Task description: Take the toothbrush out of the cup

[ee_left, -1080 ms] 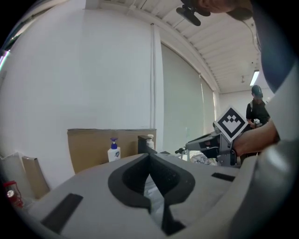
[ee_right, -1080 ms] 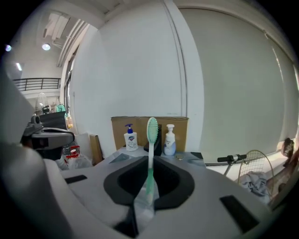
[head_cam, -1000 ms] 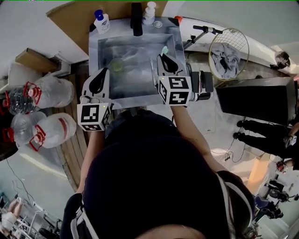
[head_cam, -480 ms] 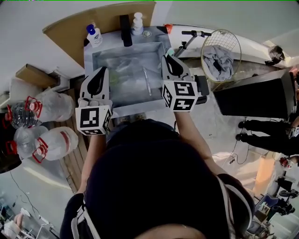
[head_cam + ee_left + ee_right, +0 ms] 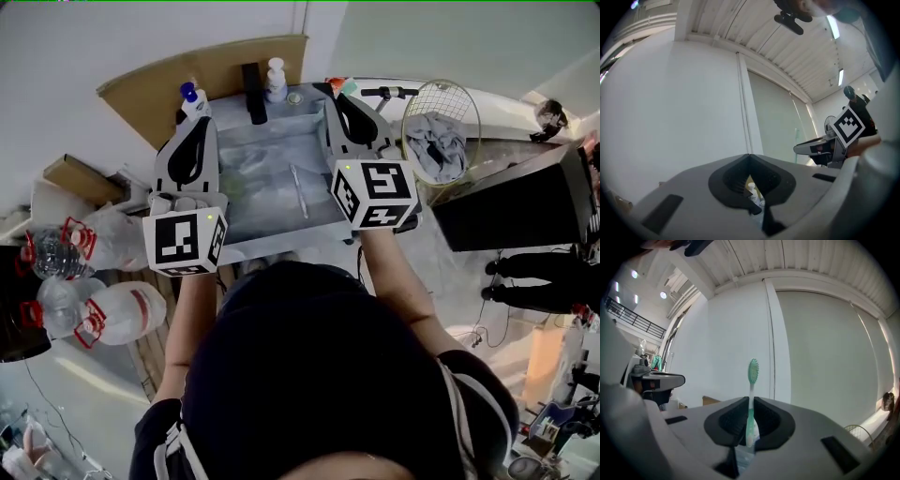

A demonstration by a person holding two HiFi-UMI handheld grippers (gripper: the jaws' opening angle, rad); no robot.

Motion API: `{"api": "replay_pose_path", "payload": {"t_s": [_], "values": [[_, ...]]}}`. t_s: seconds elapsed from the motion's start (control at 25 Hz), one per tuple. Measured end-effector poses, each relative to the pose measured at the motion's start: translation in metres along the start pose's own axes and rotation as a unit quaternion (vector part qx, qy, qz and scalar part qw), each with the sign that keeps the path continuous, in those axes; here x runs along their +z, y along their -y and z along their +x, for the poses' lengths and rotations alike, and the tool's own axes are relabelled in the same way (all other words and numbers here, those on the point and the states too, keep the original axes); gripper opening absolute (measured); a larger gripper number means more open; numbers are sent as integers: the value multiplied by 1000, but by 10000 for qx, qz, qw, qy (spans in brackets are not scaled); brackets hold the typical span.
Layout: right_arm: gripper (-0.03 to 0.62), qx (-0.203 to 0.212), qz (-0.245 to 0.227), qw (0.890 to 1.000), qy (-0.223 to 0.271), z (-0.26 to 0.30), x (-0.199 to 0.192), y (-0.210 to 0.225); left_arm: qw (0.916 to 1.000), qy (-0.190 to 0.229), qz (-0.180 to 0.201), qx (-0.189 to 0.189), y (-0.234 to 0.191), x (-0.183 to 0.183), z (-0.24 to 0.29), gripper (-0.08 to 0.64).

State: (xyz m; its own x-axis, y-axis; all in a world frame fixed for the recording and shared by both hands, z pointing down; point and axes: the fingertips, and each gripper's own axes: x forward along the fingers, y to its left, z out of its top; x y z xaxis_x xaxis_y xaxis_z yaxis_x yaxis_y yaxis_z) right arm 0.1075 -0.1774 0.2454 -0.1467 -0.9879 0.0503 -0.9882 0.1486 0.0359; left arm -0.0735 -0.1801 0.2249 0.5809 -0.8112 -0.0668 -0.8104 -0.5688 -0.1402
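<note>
My right gripper [image 5: 341, 97] is shut on a teal toothbrush [image 5: 750, 423], raised over the back right corner of the steel sink [image 5: 281, 225]. The brush stands upright between the jaws, its bristled head [image 5: 753, 371] well above them and just visible past the tips [image 5: 349, 87] in the head view. My left gripper [image 5: 198, 124] is shut with nothing in it, raised over the sink's left edge. A pale green cup [image 5: 232, 184] shows faintly in the basin beside the left gripper, partly hidden.
A thin pale stick [image 5: 298, 190] lies in the basin. A black faucet [image 5: 253, 92], a white pump bottle [image 5: 275, 79] and a blue-capped bottle [image 5: 190, 97] stand behind it. A wire basket with cloth [image 5: 439, 131] is at the right, water jugs [image 5: 98, 234] at the left.
Both grippers have lifted up and away from the basin. The right one carried the toothbrush from over the sink toward its back right corner.
</note>
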Motion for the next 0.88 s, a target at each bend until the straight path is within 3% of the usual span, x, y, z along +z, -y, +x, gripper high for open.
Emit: {"api": "replay_pose_path", "payload": {"t_s": [0.32, 0.88], "values": [[52, 65, -194, 9998, 8, 7, 10, -6, 9999, -116, 115, -19, 5, 5, 4, 21], [52, 241, -108, 9996, -61, 0, 4, 0, 9998, -185, 102, -38, 23, 2, 6, 21]]}}
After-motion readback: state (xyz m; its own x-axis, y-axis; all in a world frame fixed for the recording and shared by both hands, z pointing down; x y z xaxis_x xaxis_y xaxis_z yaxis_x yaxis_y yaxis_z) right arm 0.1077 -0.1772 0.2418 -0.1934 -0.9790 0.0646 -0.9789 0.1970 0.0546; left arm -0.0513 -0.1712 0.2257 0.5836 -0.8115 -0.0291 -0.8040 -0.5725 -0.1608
